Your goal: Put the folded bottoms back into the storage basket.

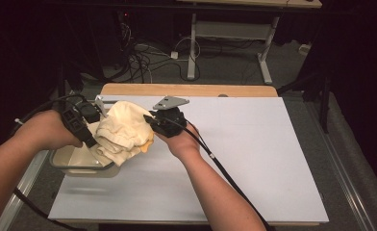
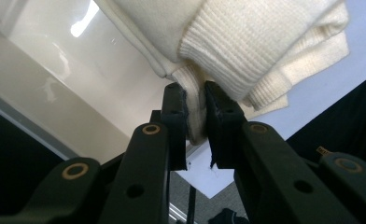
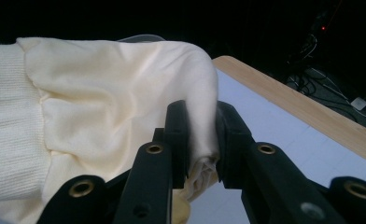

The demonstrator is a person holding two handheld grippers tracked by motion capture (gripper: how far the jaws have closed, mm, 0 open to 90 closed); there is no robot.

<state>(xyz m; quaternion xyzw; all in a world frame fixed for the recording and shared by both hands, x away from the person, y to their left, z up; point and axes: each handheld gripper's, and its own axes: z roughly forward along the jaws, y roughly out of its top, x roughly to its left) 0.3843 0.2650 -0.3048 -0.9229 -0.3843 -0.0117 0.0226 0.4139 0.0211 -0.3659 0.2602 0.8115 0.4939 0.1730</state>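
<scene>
Both grippers, left (image 1: 91, 138) and right (image 1: 150, 120), hold a cream sweater (image 1: 124, 130) above the tabletop's (image 1: 254, 144) left edge, over a clear bin (image 1: 76, 163). Left gripper view: jaws clamp ribbed knit (image 2: 246, 42). Right gripper view: jaws pinch smooth fabric (image 3: 125, 98).

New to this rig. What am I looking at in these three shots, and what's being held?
No robot here: a person holds a hand-held two-jaw gripper in each hand. The high view looks down on the table from above. The other two pictures come from cameras riding on each gripper, looking along its black jaws. The left gripper is shut on the ribbed edge of a cream sweater; the right gripper is shut on a smooth fold of it. The sweater hangs between them, above a clear plastic bin at the table's left edge.
</scene>
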